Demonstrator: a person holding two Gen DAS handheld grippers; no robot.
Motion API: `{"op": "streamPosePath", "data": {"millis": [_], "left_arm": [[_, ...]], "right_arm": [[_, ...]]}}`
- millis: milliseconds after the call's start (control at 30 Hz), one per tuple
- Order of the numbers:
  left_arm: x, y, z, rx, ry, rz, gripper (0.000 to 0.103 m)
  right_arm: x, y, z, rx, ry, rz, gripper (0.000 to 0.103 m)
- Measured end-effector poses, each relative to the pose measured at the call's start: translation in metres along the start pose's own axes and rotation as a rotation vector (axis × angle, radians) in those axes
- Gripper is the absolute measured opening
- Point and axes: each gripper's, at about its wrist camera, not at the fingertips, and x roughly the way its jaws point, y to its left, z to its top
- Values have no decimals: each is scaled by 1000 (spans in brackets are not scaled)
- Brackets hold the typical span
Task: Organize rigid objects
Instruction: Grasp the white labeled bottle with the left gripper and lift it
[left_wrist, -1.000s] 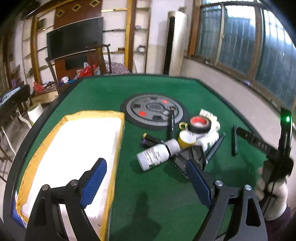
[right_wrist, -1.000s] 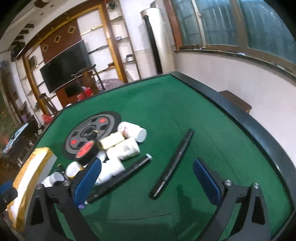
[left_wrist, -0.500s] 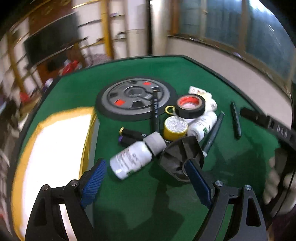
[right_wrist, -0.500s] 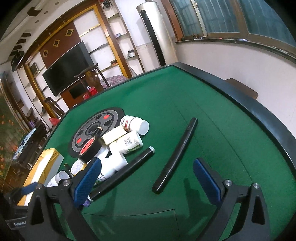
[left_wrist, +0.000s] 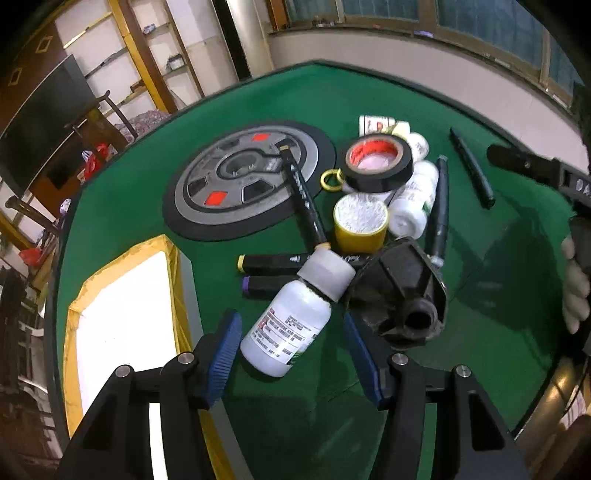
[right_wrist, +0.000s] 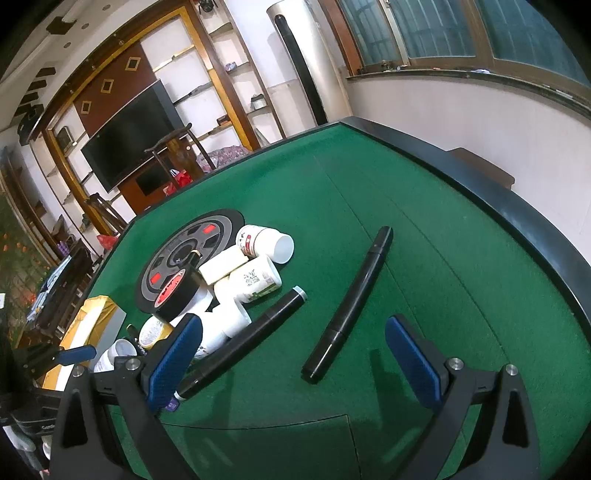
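Observation:
A white bottle (left_wrist: 291, 325) with a grey cap lies on the green table (left_wrist: 480, 332), tilted up to the right. My left gripper (left_wrist: 291, 354) straddles its lower body and its jaws are closing. The left pad is almost at the bottle and a gap shows at the right pad. In the right wrist view my right gripper (right_wrist: 295, 365) stands open low over the felt. The near end of a long black marker (right_wrist: 351, 306) lies between its fingers, touching neither.
A black plastic part (left_wrist: 402, 295) lies right beside the bottle. Behind it sit a yellow tape roll (left_wrist: 360, 221), a black tape roll (left_wrist: 378, 164), several markers and white bottles, and a grey weight plate (left_wrist: 247, 181). A yellow-rimmed box (left_wrist: 122, 295) stands at left.
My left gripper came down and forward onto the white bottle, rolled, and its jaws narrowed around it. The right gripper hardly moved.

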Motion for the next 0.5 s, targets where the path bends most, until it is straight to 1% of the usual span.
{"op": "streamPosePath", "data": {"millis": [67, 133, 267, 333, 367, 400, 433, 467, 500], "left_arm": [[7, -2, -1, 26, 35, 7, 61], [10, -5, -1, 67, 57, 25, 61], [15, -9, -1, 139, 95, 37, 61], [19, -12, 1, 170, 118, 47, 57], [20, -13, 1, 169, 122, 33, 51], [19, -14, 2, 160, 130, 1, 44], [17, -14, 2, 147, 140, -46, 39], [16, -16, 3, 137, 145, -96, 38], [14, -19, 1, 139, 143, -124, 38]], "right_arm": [[0, 0, 0, 1, 3, -1, 100], [1, 0, -1, 2, 5, -2, 100], [2, 0, -1, 3, 12, -2, 100], [3, 1, -1, 2, 21, -3, 100], [3, 1, -1, 2, 23, -4, 100], [3, 1, -1, 2, 24, -4, 100], [3, 1, -1, 2, 23, -5, 100], [3, 1, -1, 3, 22, -5, 100], [3, 1, -1, 4, 22, -6, 100]]}}
